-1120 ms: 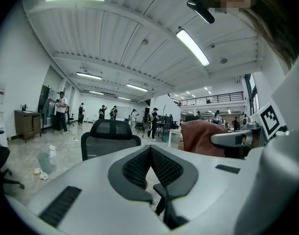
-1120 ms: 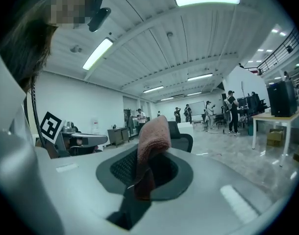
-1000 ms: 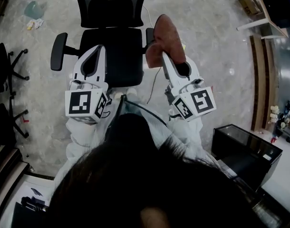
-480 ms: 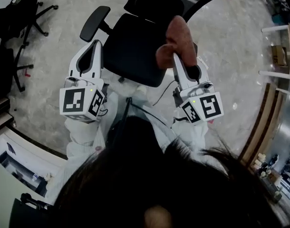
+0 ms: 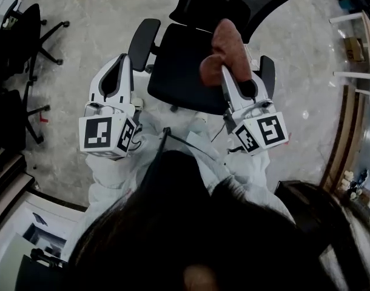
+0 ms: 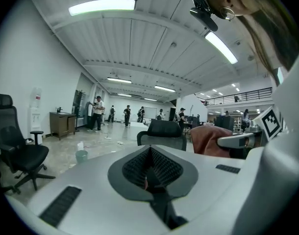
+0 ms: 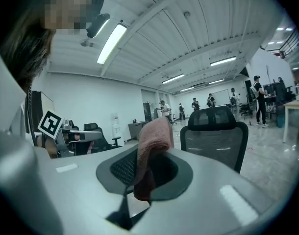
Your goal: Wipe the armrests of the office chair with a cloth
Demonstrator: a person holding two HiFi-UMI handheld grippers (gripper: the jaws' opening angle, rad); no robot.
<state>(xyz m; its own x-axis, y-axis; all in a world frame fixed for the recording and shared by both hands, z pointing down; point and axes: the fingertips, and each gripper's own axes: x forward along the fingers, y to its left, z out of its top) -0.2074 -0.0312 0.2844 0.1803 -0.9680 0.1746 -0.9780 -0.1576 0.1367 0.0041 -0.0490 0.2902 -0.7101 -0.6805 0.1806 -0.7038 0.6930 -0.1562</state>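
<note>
Long ceiling strip lights [image 6: 103, 5] give bright, cool, even light and soft shadows; the polished floor [image 5: 82, 59] shows a faint sheen. Dark blurred hair [image 5: 191, 235] fills the head view's bottom. Both gripper views bulge, corners black; the cloth [image 7: 150, 146] looks slightly soft.

The person is wearing white sleeves [image 5: 109, 176], and dark hair [image 5: 191, 235] is filling the near edge of the head view. The left gripper [image 5: 122, 59] and right gripper [image 5: 224, 73] are each showing a white tapered shell with a dark teardrop recess and ribbed pads [image 6: 161, 166]. Cubes [image 5: 106, 136] with black-and-white square markers are capping their near ends. A thin black cable [image 5: 180, 139] is running between the sleeves.
</note>
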